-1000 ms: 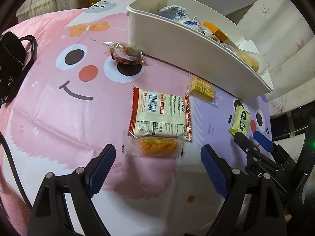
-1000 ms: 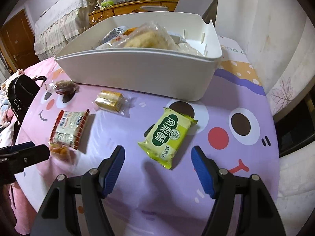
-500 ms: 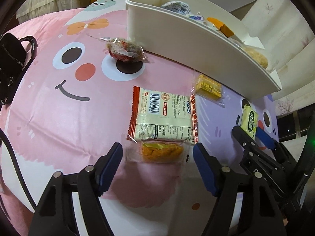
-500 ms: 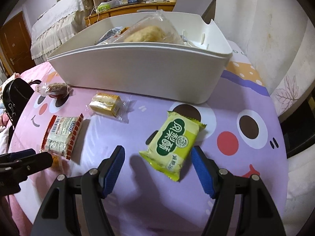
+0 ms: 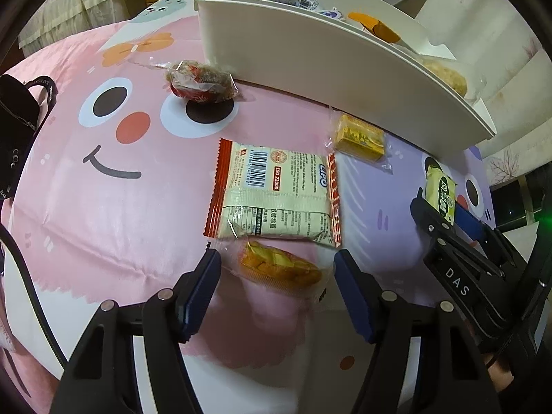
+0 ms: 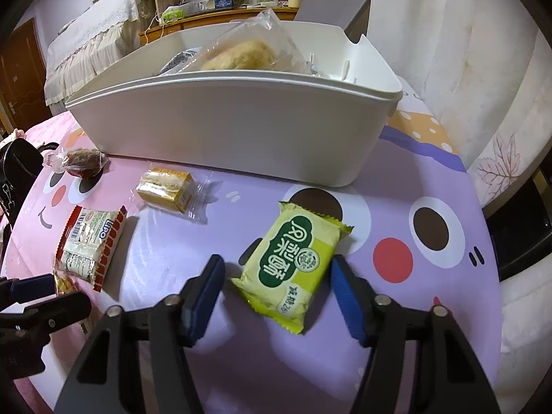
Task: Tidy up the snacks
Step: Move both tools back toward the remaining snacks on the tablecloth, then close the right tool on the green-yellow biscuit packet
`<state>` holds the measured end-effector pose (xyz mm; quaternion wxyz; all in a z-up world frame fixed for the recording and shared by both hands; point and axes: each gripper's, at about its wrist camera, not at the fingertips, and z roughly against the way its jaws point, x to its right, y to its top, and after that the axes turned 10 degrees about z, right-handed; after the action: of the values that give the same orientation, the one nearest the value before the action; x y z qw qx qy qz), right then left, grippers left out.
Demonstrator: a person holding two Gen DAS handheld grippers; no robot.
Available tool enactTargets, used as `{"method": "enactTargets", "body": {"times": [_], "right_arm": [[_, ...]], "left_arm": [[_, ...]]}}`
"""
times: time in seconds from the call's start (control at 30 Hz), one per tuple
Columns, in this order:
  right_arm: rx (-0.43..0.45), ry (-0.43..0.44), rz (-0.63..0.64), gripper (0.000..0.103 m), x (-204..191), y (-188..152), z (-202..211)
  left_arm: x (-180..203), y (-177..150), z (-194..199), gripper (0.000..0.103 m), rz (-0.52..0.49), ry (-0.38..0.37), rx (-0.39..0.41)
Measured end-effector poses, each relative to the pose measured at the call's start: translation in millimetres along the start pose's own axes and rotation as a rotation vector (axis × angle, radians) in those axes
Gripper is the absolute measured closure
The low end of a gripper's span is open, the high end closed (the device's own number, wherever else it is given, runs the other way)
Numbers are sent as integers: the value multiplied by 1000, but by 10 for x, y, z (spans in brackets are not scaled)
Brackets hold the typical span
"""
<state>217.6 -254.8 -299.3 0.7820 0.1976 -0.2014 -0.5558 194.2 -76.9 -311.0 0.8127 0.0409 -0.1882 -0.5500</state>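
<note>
The left gripper [image 5: 276,269] is held over an orange cake [image 5: 280,267] in clear wrap near the front edge of the table [image 5: 103,214]; its jaws are half wide and closing, with the cake between them, and no pad is seen pressing on it. Just behind the cake, touching it, a Lipo pack [image 5: 272,195] lies flat. The right gripper [image 6: 276,272] is set over the near end of a green pack [image 6: 293,262] toward the right edge; its jaws are also closing, the pack between them with gaps at both pads. A white bin [image 6: 234,120] with snacks inside stands along the back edge. A yellow bar [image 6: 165,189] and a brown sweet [image 6: 82,160] lie in front of the bin.
</note>
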Motion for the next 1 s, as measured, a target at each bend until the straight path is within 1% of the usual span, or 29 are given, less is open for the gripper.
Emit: {"method": "enactTargets", "body": {"times": [0.13, 0.27, 0.43, 0.57, 0.8, 1.0], "right_arm": [[2, 6, 13, 56, -33, 0, 20], [0, 9, 29, 62, -77, -5, 38], [-10, 12, 32, 63, -101, -25, 66], [-15, 17, 35, 63, -97, -48, 76], [-14, 36, 40, 64, -91, -40, 111], [11, 63, 57, 64, -142, 1, 205]], "left_arm": [[12, 5, -19, 37, 13, 3, 5], [24, 2, 5, 46, -1, -7, 24], [-18, -5, 30, 55, 16, -16, 38], [-71, -18, 32, 56, 38, -47, 45], [-112, -57, 48, 57, 53, -54, 53], [-186, -74, 70, 57, 83, -82, 57]]}}
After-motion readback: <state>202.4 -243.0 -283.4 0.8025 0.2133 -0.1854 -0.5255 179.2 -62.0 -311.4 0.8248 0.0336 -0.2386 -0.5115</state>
